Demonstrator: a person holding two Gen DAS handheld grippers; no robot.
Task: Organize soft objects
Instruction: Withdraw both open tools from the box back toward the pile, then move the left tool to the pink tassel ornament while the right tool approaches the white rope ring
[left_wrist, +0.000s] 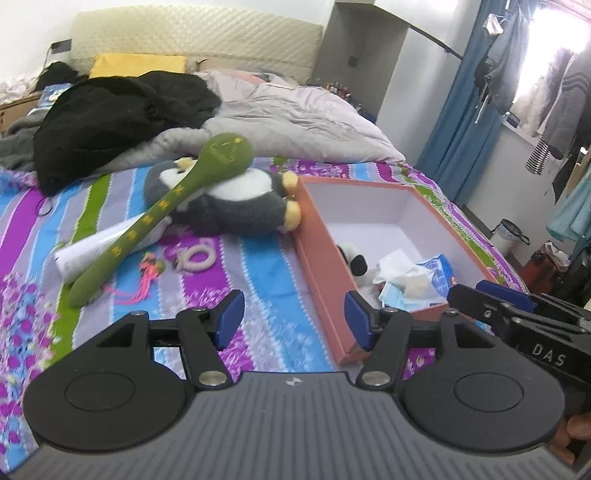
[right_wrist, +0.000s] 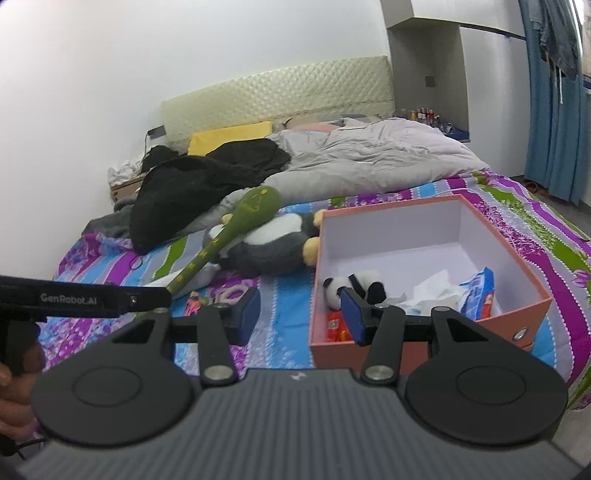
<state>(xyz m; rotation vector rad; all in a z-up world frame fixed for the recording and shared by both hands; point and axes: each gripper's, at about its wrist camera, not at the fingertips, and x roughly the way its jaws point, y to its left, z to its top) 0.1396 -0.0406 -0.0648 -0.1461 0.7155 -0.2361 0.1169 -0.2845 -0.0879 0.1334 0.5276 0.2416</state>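
The grey and white plush penguin with yellow feet (left_wrist: 236, 201) lies on the striped purple, blue and green bedsheet (left_wrist: 269, 273), just left of the open orange cardboard box (left_wrist: 317, 258), its feet nearly touching the box wall. A long green padded stick with a rounded head (left_wrist: 162, 210) leans across it. Both look light and squashy; the penguin's round body would fill the jaws, so a foot or the narrower head end seems the better hold, and the stick would probably take best at mid-shaft. A small black and white plush panda (right_wrist: 351, 286) already sits in the box among tissues and packets.

The left gripper (left_wrist: 293, 319) stands moderately wide and empty above the sheet. The right gripper (right_wrist: 301, 312) is likewise part open, holding nothing, near the box's near left corner
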